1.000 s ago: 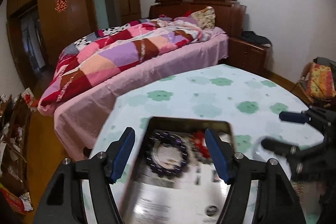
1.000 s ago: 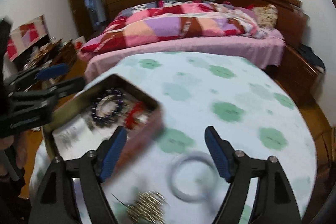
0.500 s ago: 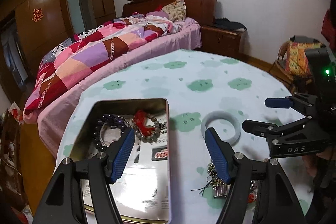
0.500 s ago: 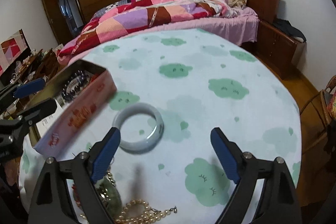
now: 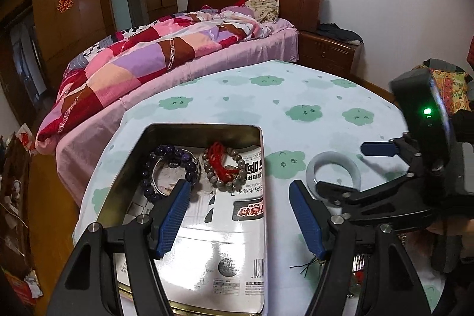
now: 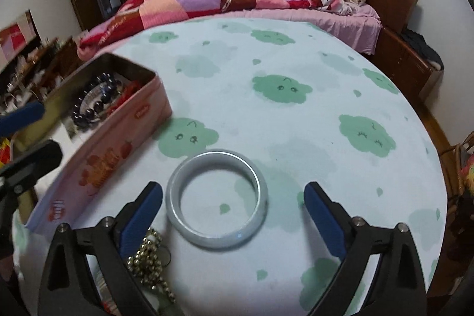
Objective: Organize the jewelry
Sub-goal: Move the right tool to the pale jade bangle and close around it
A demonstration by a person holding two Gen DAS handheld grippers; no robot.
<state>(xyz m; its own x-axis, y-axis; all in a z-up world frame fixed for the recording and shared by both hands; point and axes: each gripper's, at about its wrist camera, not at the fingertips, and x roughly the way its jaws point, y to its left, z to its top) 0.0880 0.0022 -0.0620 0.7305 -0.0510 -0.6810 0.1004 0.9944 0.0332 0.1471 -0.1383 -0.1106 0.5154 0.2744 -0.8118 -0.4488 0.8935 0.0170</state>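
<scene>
Right tongs [image 6: 233,208] are now lowered over the pale bangle [image 6: 217,199], jaws opening, nothing gripped; bangle lies on the surface [image 6: 296,123] beside the tin [image 5: 148,168]. Left tongs [image 5: 237,215] are held released above the tin. Pickup is judged imminent

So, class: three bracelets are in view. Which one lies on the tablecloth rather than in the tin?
The pale grey bangle. It lies flat outside the tin, while the purple bead bracelet and the brown bead bracelet lie inside it.

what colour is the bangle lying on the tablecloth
Pale grey-white bangle; clearest in the right wrist view.
</scene>
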